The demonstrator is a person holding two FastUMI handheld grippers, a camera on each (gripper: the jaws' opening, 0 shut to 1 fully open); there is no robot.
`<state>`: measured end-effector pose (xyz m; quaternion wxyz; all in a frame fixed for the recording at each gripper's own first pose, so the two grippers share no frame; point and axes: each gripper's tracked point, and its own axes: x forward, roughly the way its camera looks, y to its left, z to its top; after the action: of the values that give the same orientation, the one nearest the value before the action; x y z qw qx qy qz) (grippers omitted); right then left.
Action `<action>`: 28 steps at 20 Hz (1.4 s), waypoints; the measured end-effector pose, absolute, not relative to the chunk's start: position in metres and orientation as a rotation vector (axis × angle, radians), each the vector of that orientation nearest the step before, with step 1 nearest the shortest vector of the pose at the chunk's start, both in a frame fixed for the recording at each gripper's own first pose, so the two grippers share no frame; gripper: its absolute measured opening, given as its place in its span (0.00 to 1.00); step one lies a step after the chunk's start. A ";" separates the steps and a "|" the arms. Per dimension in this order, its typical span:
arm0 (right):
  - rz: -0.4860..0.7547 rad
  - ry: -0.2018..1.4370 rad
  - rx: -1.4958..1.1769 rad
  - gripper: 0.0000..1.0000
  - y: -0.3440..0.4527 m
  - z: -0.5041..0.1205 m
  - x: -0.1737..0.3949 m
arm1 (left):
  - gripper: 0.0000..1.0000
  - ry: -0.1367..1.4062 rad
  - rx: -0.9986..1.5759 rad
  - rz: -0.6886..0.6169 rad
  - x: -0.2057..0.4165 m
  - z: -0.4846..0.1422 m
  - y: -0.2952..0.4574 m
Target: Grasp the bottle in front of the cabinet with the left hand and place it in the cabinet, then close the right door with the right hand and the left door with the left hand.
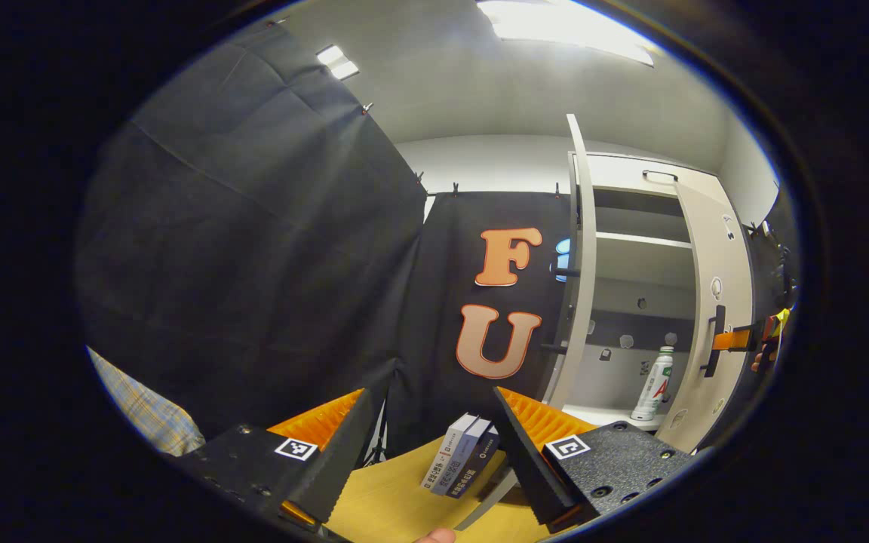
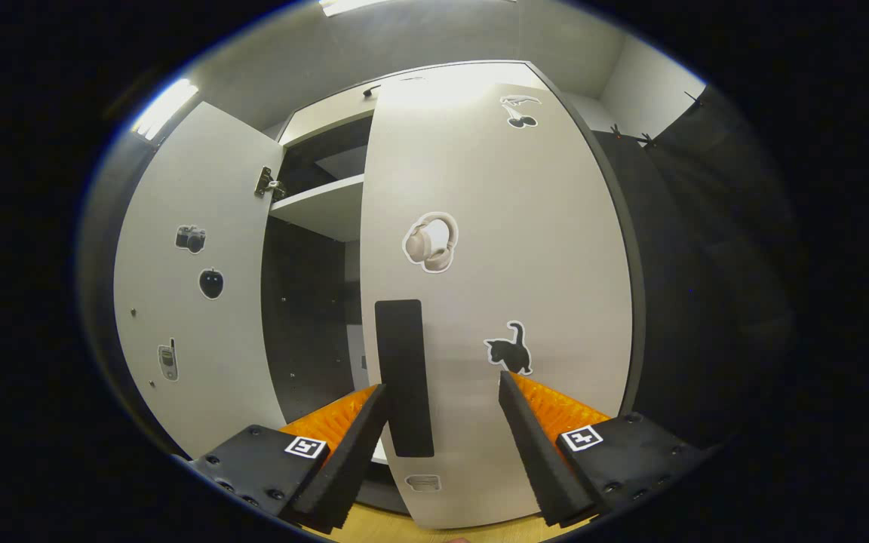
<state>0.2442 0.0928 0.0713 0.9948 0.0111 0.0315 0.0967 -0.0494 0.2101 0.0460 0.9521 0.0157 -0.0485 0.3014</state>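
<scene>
Left hand-held gripper (image 1: 431,434) released, fingers spread above the yellow wooden bench (image 1: 397,501). Two upright books (image 1: 461,455) just beyond. Farther off, the white plastic bottle with green cap (image 1: 653,383) stands inside the pale cabinet (image 1: 642,256). Right hand-held gripper (image 2: 442,422) released, straddling the black bar handle (image 2: 403,377) of the right door (image 2: 495,302), partly shut; left door (image 2: 193,286) open.

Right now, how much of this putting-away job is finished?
The bottle already stands inside the cabinet, so that step looks done. In hand: the right gripper is open at the right door, its fingers either side of the handle; the door is partly swung in but not shut. Left to do: the left door stands wide open, and the left gripper is open and empty.
</scene>
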 end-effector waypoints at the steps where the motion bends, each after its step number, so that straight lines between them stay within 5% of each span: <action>1: 0.189 0.061 0.017 0.97 0.093 0.070 0.245 | 0.94 -0.107 0.026 0.616 -0.050 0.049 0.214; 9: 0.174 0.054 0.019 0.97 0.092 0.074 0.241 | 0.94 -0.118 0.008 0.633 -0.037 0.055 0.232; 22: 0.088 0.065 0.012 0.97 0.012 0.064 0.148 | 0.96 -0.219 0.085 0.469 0.062 0.094 0.214; 26: 0.056 0.063 0.045 0.97 -0.014 0.063 0.137 | 0.87 -0.198 0.089 0.408 0.066 0.095 0.207; 28: 0.046 0.062 0.054 0.98 -0.023 0.064 0.133 | 0.96 -0.189 0.086 0.383 0.071 0.094 0.195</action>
<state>0.1327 -0.0234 0.0640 0.9989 0.0268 0.0309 0.0232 0.0710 0.1951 0.0945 0.9764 0.0428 -0.0938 0.1898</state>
